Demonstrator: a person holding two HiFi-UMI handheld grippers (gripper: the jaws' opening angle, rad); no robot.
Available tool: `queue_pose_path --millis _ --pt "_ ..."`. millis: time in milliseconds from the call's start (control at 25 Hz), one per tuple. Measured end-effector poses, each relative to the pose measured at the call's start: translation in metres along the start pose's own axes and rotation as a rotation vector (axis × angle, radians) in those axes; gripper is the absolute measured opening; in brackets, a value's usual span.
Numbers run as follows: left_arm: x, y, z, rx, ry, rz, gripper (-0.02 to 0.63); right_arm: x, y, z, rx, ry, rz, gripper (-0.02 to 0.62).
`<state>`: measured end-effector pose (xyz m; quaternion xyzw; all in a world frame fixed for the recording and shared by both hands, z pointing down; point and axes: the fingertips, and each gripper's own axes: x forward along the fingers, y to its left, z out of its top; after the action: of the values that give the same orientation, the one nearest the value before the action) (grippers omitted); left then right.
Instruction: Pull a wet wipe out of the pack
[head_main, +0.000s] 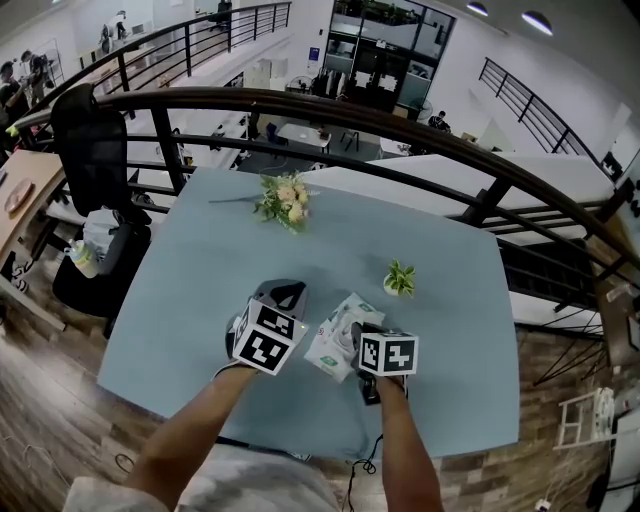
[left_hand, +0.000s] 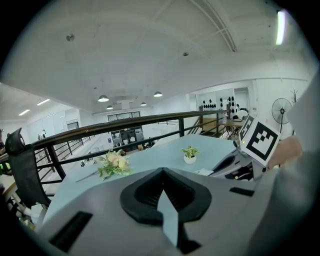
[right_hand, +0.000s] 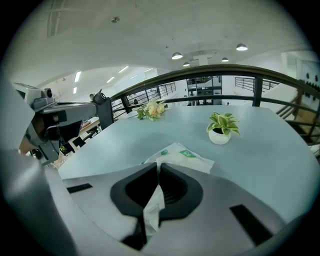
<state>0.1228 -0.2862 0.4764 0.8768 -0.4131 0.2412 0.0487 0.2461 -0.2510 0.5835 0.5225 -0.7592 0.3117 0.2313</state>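
**Wet wipe pinched in the right gripper**

The pale blue bench (head_main: 440, 270) is occupied near its front edge by both grippers. The left gripper (left_hand: 162, 170) is held just left of the wipe pack (head_main: 335, 345), with its jaws closed together at the tips. The right gripper (right_hand: 157, 167) is clamped on a white wet wipe (right_hand: 154, 207). The pack lies flat on the bench just ahead of those jaws. A bunch of flowers (head_main: 285, 200) is laid farther back. A small potted plant (head_main: 400, 278) is set near the pack.

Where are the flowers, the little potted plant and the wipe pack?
flowers (head_main: 285, 200), head view, on the blooms.
little potted plant (right_hand: 219, 136), right gripper view, on the white pot.
wipe pack (right_hand: 192, 160), right gripper view, on its top.
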Motion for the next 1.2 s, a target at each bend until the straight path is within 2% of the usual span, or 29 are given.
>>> queue_pose_path --millis 560,1200 --pt "-0.008 -0.012 0.006 0.004 -0.012 0.021 -0.006 -0.015 0.002 0.011 -0.026 -0.046 0.015 0.009" --pt "-0.02 -0.023 -0.002 -0.052 0.006 0.035 -0.006 -0.026 0.008 0.019 -0.074 -0.077 0.054 0.009"
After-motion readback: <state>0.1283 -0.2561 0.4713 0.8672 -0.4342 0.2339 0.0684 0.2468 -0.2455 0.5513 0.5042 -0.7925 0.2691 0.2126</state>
